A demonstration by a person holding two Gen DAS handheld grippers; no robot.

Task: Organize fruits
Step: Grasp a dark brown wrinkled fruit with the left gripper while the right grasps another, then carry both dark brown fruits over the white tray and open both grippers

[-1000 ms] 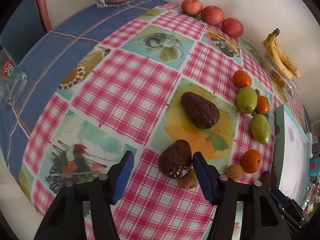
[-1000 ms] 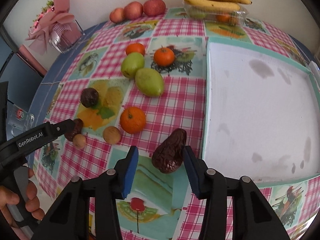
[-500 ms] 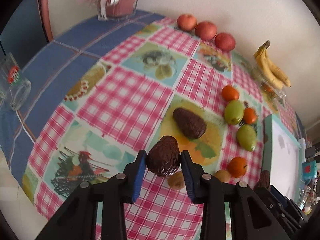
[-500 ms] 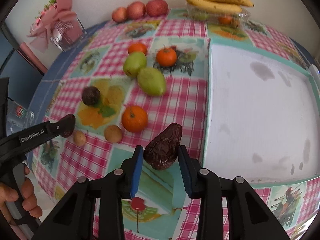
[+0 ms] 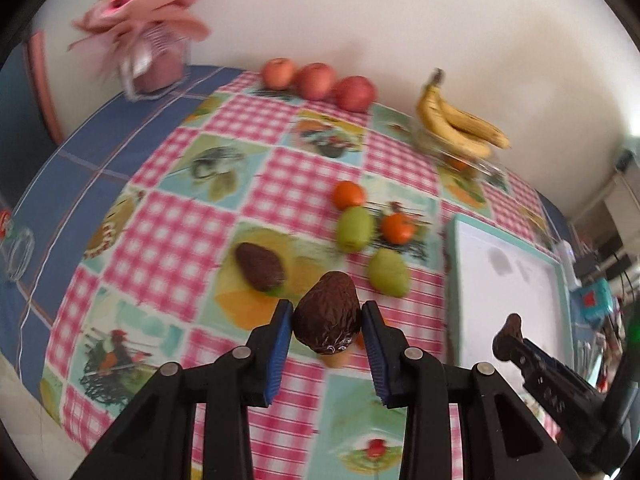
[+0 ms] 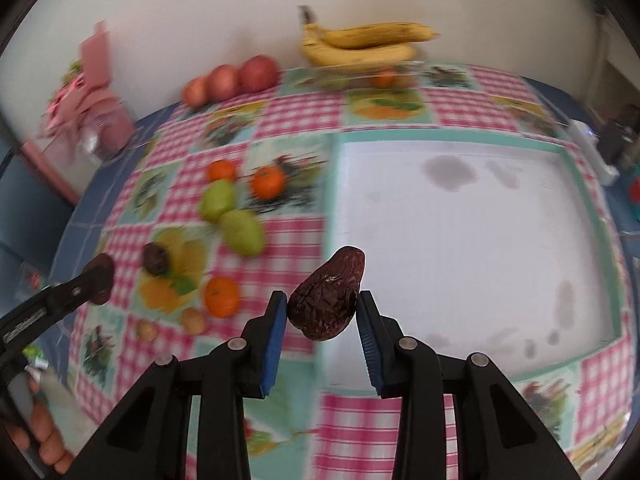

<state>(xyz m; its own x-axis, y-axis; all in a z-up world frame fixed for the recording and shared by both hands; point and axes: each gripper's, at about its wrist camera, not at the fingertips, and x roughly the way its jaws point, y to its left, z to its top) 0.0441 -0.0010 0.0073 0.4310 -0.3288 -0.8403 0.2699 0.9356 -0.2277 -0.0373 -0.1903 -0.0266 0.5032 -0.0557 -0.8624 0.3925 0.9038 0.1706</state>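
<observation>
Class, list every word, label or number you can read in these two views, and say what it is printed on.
None can be read.
Lettering on the left hand-held gripper: blurred.
Red logo on the glass: blurred.
White marks on the held avocado: too small.

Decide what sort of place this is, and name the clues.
Probably a home dining or kitchen table: a checked fruit-print tablecloth, bananas and apples by the wall, and a pink gift box.

Both grippers have closed and risen — the left gripper [image 5: 326,326] now clamps its avocado [image 5: 325,316] clear of the cloth [image 5: 172,236], and the right gripper [image 6: 322,316] carries its avocado [image 6: 326,300] toward the tray [image 6: 588,200].
</observation>
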